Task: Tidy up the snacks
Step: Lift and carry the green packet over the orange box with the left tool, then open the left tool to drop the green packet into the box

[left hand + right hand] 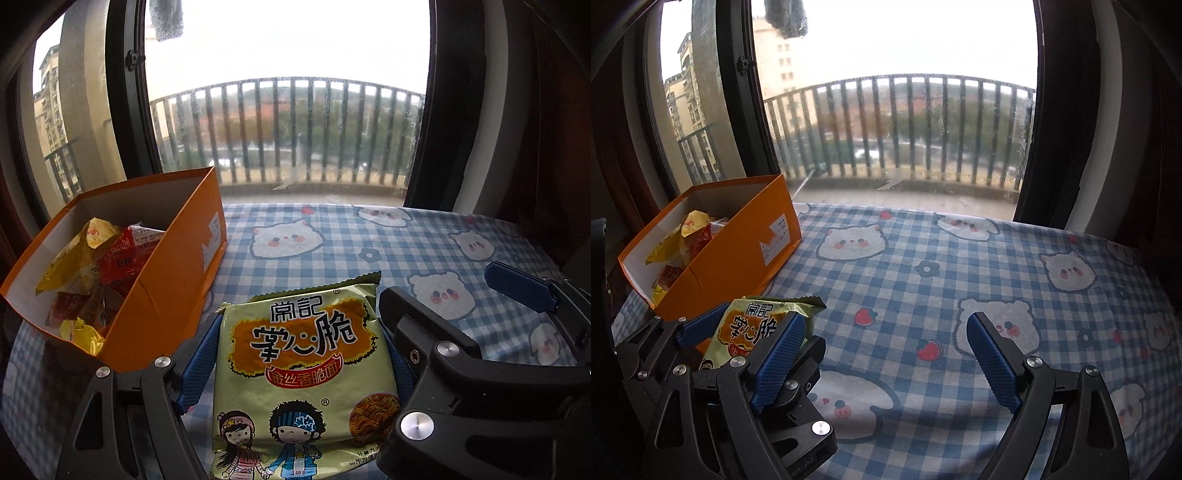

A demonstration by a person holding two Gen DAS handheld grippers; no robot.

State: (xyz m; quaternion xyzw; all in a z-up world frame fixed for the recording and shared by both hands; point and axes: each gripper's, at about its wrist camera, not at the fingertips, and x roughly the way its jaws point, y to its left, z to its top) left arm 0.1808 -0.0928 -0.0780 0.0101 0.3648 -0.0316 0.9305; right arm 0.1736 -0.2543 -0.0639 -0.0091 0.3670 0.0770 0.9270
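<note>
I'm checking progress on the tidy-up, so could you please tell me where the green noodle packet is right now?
The noodle packet is clamped in the left claw, just right of the orange box of snacks, above the checked tablecloth; the right-wrist view shows it at lower left.

The noodle packet (303,373) reads "常記 掌心脆 金丝香脆面".

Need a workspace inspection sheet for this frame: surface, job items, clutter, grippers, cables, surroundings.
Surface: table under blue-and-white checked cloth with cartoon animal prints.
Job's things: open orange cardboard box at left, holding yellow and red snack packets; pale green crispy-noodle snack packet beside it.
Clutter: nothing seen.
Grippers: left gripper shut on the green packet, blue pads against both its sides; right gripper open, empty, above the cloth.
Cables: nothing seen.
Surroundings: large window behind the table, balcony railing, apartment blocks outside.
</note>
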